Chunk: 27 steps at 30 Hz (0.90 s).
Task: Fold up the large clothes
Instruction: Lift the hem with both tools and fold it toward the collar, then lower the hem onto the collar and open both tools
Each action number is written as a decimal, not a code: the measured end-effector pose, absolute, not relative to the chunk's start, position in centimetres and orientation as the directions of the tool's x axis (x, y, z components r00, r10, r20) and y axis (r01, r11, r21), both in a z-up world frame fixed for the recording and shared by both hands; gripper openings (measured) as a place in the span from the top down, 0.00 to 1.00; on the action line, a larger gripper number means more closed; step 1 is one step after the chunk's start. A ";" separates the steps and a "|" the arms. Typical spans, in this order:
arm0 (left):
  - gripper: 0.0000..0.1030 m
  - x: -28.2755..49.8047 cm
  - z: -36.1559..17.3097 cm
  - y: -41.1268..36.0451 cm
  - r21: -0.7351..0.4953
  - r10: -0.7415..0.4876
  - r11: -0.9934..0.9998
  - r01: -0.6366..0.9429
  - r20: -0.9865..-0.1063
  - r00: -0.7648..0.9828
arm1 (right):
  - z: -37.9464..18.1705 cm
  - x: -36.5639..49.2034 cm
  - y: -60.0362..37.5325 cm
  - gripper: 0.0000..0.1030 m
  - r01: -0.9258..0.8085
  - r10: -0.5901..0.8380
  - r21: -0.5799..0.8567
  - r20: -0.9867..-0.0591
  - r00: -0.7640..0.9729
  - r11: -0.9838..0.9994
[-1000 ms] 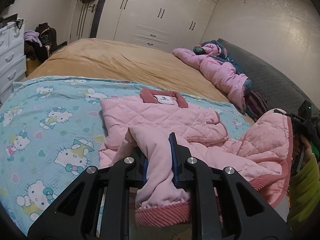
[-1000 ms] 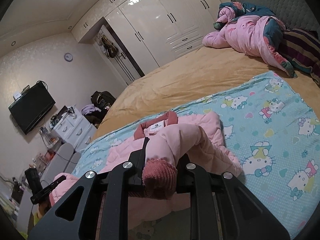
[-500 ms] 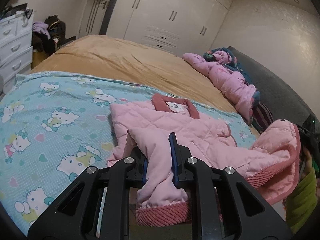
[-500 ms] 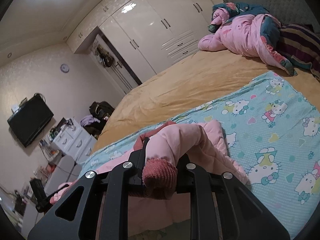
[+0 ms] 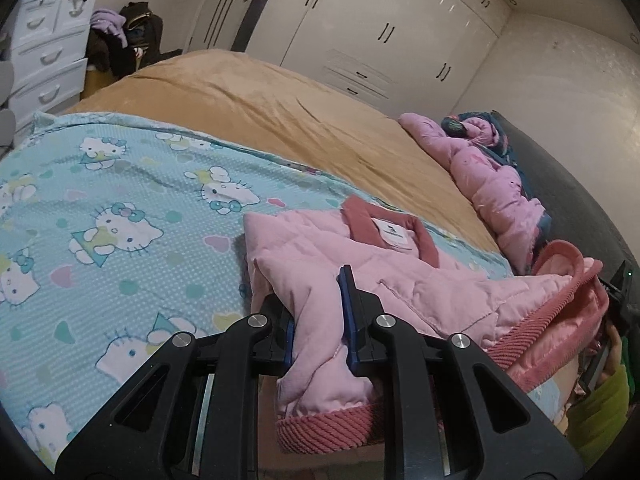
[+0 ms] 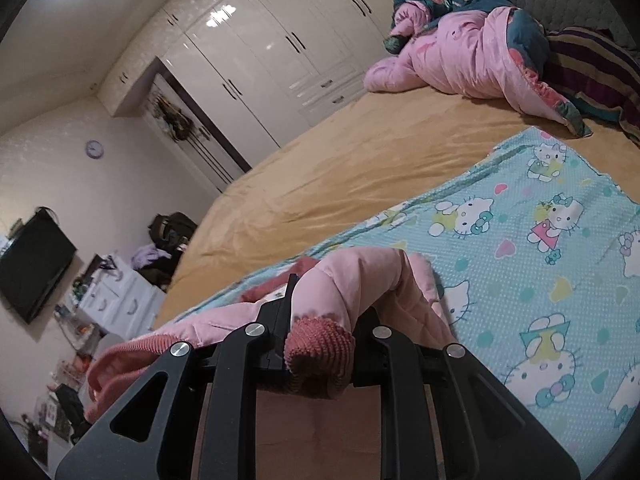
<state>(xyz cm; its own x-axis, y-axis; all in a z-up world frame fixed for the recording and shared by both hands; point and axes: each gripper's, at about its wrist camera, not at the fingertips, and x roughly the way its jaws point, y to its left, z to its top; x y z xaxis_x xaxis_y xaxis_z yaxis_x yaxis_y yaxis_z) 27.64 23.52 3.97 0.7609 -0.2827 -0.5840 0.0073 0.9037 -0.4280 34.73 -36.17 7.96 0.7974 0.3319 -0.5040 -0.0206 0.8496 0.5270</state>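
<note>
Only the left wrist view shows the pink jacket's (image 5: 400, 284) collar label (image 5: 394, 234)

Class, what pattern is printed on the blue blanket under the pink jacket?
White cartoon cats with hearts on the blue blanket, clearest in the right wrist view.

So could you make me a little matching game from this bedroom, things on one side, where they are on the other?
Things:
1. jacket cuff
2. clock
3. cat blanket
4. TV

Places:
A. spread over the bed
B. clamped in the left gripper
C. mounted above the drawers
D. high on the wall beside the wardrobe

Pairs: 1-B, 2-D, 3-A, 4-C
</note>
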 end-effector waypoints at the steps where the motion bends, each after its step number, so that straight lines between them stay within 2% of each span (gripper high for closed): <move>1: 0.89 28.2 3.7 23.6 -0.430 -0.281 0.903 0.002 -0.586 0.760 | 7.8 35.3 -36.0 0.83 -0.016 0.326 0.518 -0.513 0.794 0.855; 16: 0.87 35.5 -0.5 23.9 -0.451 -0.300 0.891 -0.041 -0.656 0.693 | 0.8 44.9 -35.0 0.83 0.104 0.235 0.411 -0.691 0.683 0.905; 21: 0.86 36.2 -1.6 24.3 -0.468 -0.318 0.882 -0.048 -0.668 0.673 | -1.1 46.9 -34.6 0.83 0.128 0.231 0.404 -0.723 0.651 0.906; 27: 0.84 36.3 -1.5 24.1 -0.472 -0.332 0.881 -0.032 -0.665 0.669 | -2.9 48.1 -36.2 0.78 0.192 0.325 0.535 -0.720 0.613 0.823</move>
<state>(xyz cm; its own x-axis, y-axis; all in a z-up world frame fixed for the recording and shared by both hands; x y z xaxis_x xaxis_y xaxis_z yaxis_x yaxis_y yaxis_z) 36.35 24.14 -1.52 0.6688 -0.3318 -0.6653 -0.0320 0.8812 -0.4717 48.10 -36.16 -2.88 0.6128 0.3251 -0.7203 0.1922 0.8228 0.5349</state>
